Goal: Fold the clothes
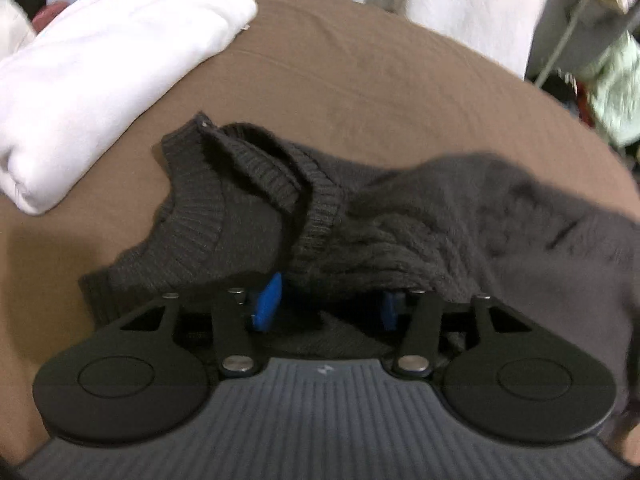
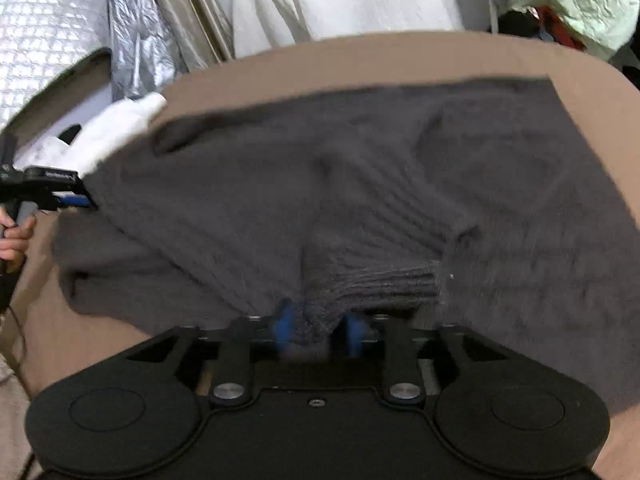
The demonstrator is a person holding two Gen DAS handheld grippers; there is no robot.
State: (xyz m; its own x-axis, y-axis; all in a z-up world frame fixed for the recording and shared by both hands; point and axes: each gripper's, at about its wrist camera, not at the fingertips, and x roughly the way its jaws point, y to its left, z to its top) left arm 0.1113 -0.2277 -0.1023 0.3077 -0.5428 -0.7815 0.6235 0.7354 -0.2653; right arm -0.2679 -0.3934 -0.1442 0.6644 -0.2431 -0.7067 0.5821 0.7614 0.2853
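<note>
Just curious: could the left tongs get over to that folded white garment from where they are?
Probably not yet. The left tongs seem closed on the dark sweater, so they would have to let go first. Otherwise the brown surface between them and the white garment looks bare.

Left gripper (image 1: 326, 306): blue fingers (image 1: 267, 304) closed on dark knit fabric, which hides most of the right-hand one.
Right gripper (image 2: 318, 330): blue fingers (image 2: 285, 326) clamped on a bunched knit fold.
Left hand (image 2: 14, 240): bare, wrapped round its gripper's handle at the right wrist view's left edge.
</note>
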